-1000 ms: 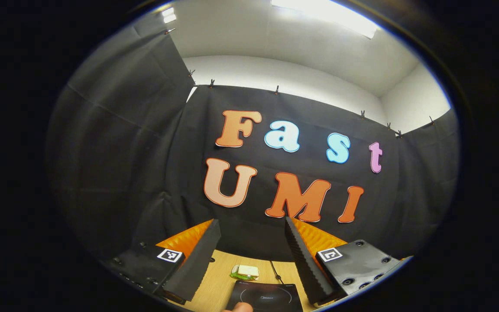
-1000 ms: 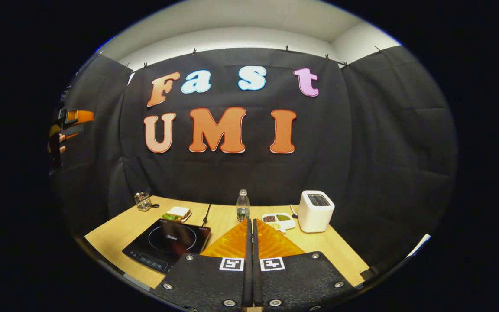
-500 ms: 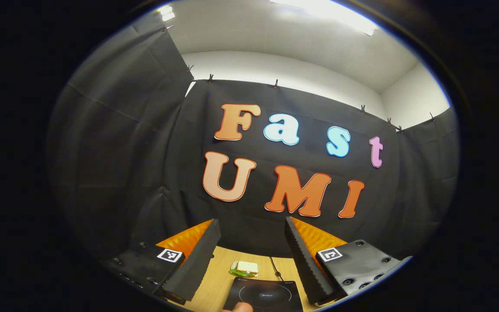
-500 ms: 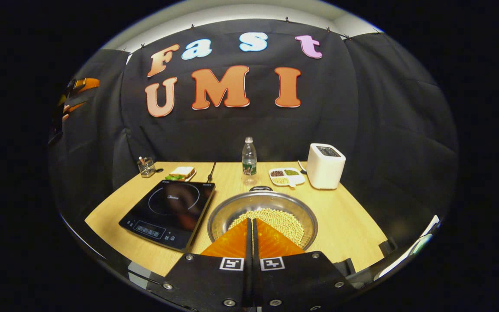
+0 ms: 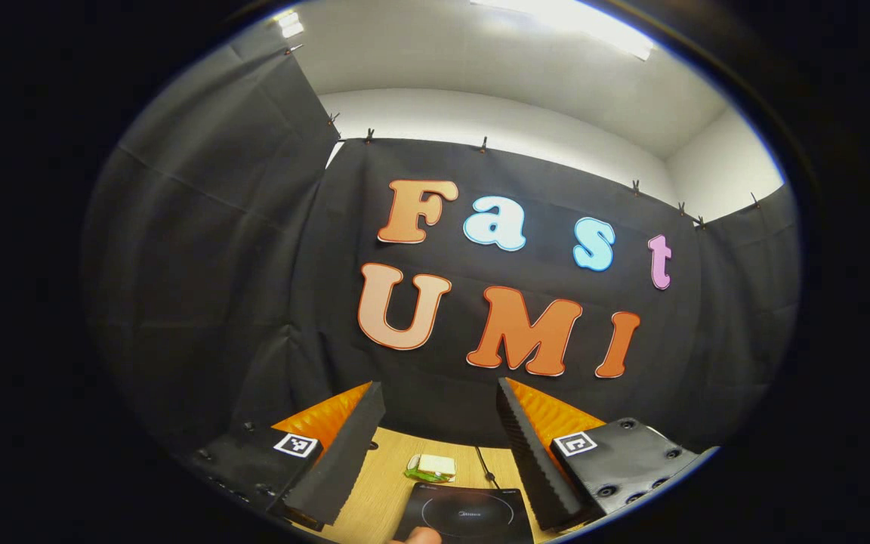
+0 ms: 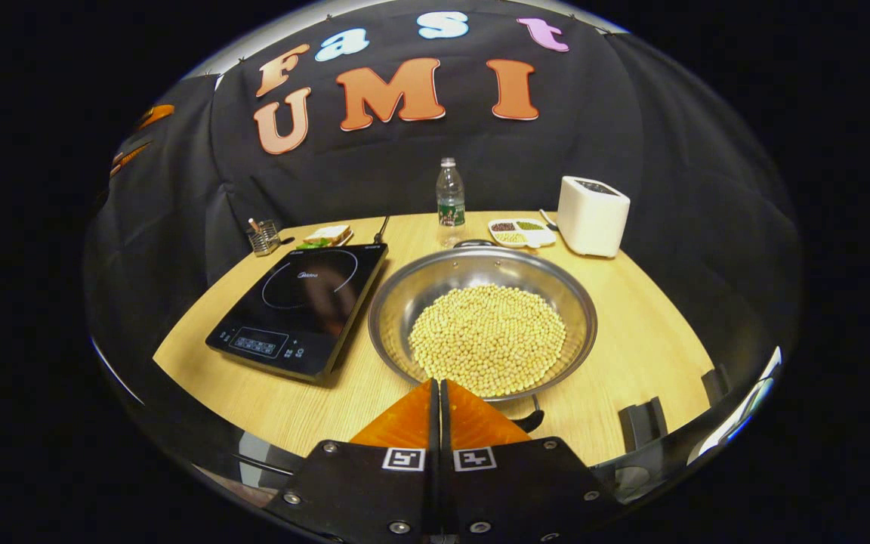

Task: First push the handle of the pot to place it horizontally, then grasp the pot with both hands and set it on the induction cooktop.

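One steel pot [image 6: 482,317], heaped with pale beans [image 6: 488,338], sits on the table [image 6: 635,363] just right of the induction cooktop [image 6: 305,304], while the right gripper [image 6: 439,389] hovers near its rim, fingers pressed together and empty, and the left gripper [image 5: 435,408] gapes wide, holding nothing.

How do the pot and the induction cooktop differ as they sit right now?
The pot is a round, shiny metal bowl shape; the induction cooktop is a flat, dark, rectangular slab. The pot is filled with pale beans; the induction cooktop's surface is bare. The pot sits beside the induction cooktop, not on it. Both rest on the wooden table.
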`<state>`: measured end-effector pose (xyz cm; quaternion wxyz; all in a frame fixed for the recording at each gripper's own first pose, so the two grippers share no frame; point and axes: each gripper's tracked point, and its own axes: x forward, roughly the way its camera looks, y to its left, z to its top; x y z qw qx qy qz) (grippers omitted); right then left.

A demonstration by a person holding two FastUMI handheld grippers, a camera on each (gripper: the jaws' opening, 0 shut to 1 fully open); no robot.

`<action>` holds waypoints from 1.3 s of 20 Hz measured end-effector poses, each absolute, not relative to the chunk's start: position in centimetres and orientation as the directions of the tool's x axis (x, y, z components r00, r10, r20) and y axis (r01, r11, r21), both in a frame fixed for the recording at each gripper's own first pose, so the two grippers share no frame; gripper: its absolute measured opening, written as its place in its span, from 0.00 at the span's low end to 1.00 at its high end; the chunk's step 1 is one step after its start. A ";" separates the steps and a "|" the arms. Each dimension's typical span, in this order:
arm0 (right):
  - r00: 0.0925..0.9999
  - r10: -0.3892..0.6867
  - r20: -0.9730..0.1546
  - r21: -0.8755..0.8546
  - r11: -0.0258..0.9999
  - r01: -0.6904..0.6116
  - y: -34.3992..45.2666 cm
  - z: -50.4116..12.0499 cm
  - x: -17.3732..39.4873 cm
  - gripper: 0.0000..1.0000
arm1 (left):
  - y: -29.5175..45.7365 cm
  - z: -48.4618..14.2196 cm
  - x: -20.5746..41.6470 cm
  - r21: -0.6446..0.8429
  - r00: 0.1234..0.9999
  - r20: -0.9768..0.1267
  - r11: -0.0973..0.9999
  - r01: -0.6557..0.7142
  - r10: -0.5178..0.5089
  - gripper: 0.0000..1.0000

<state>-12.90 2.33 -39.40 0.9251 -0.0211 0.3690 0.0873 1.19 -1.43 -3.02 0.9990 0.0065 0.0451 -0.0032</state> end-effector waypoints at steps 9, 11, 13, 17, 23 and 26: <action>0.627 0.156 -0.763 0.029 0.978 -0.208 2.3 -43.2 -14.2 0.00 | -1.3 -3.0 1.2 0.019 0.996 -0.092 1.000 0.004 -0.002 0.98; 0.620 0.162 -0.767 0.039 0.977 -0.208 2.4 -43.3 -14.3 0.00 | -1.3 -2.8 1.3 0.025 0.996 -0.084 1.000 -0.001 0.003 0.97; 0.623 0.152 -0.767 0.029 0.979 -0.204 2.0 -43.3 -14.1 0.00 | -1.3 -2.8 1.5 0.025 0.997 -0.081 1.000 -0.002 0.004 0.98; 0.624 0.134 -0.770 0.040 0.986 -0.163 0.6 -43.3 -13.6 0.00 | -1.7 -3.4 1.7 0.018 0.996 -0.091 1.000 0.007 -0.005 0.97; 0.638 0.077 -0.766 0.017 0.995 -0.100 -2.6 -43.0 -12.7 0.00 | -2.8 -3.3 1.9 0.011 0.995 -0.097 1.000 0.018 -0.017 0.97; 0.645 0.061 -0.762 0.019 0.997 -0.073 -3.9 -42.9 -12.2 0.00 | -3.9 -3.1 1.7 0.011 0.995 -0.093 0.999 0.040 -0.039 0.97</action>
